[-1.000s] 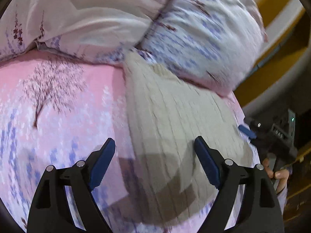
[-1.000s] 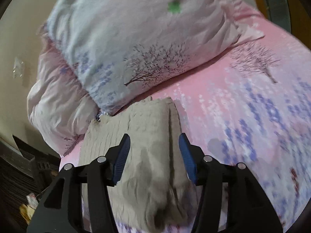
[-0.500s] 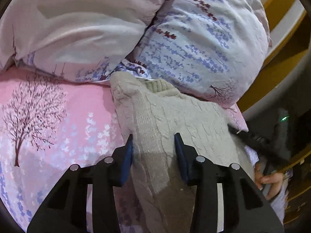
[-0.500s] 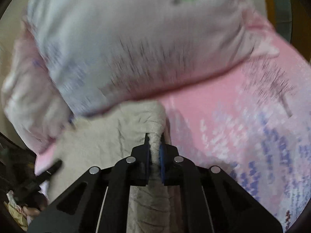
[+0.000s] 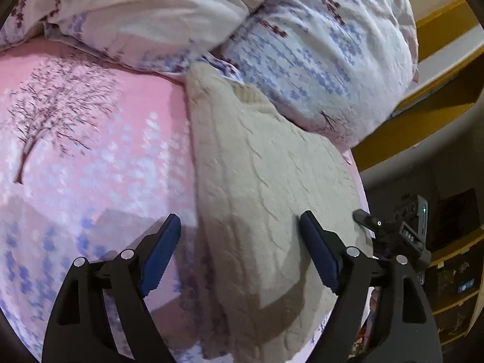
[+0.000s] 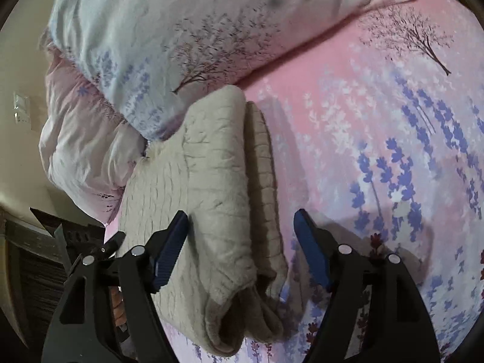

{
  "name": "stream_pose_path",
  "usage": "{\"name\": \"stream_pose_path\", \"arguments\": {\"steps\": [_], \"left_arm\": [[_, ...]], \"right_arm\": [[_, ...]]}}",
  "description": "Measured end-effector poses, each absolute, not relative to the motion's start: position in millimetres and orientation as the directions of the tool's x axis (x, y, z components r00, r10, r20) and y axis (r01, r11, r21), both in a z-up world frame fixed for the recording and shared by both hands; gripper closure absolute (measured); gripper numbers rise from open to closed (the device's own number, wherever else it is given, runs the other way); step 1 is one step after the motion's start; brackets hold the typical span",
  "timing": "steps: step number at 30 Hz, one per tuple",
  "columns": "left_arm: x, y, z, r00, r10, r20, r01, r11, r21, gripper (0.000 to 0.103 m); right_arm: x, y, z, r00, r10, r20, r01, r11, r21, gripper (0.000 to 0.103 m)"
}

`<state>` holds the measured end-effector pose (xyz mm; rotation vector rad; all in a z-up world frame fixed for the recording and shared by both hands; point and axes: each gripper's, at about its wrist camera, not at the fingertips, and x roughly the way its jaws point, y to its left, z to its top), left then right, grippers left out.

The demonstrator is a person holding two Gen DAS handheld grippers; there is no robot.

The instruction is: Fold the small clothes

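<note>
A beige cable-knit sweater (image 5: pixel 260 187) lies folded on the pink flowered bed sheet (image 5: pixel 90 163), its far end against the pillows. In the right wrist view the sweater (image 6: pixel 211 199) shows a folded layer on top and a ribbed edge along its right side. My left gripper (image 5: pixel 240 248) is open and empty just above the sweater's near left edge. My right gripper (image 6: pixel 242 245) is open and empty over the sweater's near folded end. The other gripper shows at the right edge of the left wrist view (image 5: pixel 393 233).
Two flowered pillows (image 5: pixel 317 45) lie at the head of the bed behind the sweater; one (image 6: pixel 169 30) shows in the right wrist view. The bed's edge runs beside the sweater, with a yellow bed frame (image 5: pixel 423 115) and dark shelves (image 5: pixel 453 272) beyond.
Both grippers closed on the sweater half a second ago and have now opened and let it go. Both have drawn back a little.
</note>
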<state>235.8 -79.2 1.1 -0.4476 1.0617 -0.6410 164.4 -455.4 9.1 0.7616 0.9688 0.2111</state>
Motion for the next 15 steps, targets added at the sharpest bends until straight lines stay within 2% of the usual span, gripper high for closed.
{"name": "stream_pose_path", "arguments": {"steps": [1,2,4,5,6,7,10,15], "left_arm": [[234,-84,1,0.342,-0.675,-0.654,0.276,0.737,-0.617,0.026],[233,-83,-1,0.331,-0.69,-0.643,0.281,0.723,-0.632,0.03],[234,-85,-4,0.314,-0.715,-0.625,0.267,0.698,-0.664,0.037],[235,-85,-5,0.317,-0.717,-0.621,0.267,0.696,-0.667,0.039],[235,-85,-5,0.322,-0.721,-0.613,0.27,0.691,-0.671,0.045],[233,-82,-5,0.325,-0.727,-0.606,0.269,0.685,-0.677,0.052],[232,-69,-1,0.319,-0.758,-0.569,0.282,0.649,-0.707,0.063],[214,-30,21,0.378,-0.759,-0.53,0.36,0.648,-0.671,0.065]], "right_arm": [[161,-455,7,0.567,0.504,-0.652,0.153,0.713,0.684,0.036],[162,-451,4,0.556,0.532,-0.638,0.142,0.696,0.704,0.045],[160,-447,2,0.562,0.521,-0.643,0.135,0.709,0.692,0.049],[159,-447,0,0.566,0.522,-0.638,0.133,0.706,0.695,0.055],[158,-448,-1,0.569,0.533,-0.626,0.133,0.692,0.71,0.065],[156,-451,-4,0.576,0.554,-0.601,0.127,0.665,0.736,0.069],[144,-444,6,0.608,0.525,-0.596,0.101,0.694,0.713,0.075],[130,-402,52,0.659,0.491,-0.57,-0.056,0.788,0.613,0.079]]}}
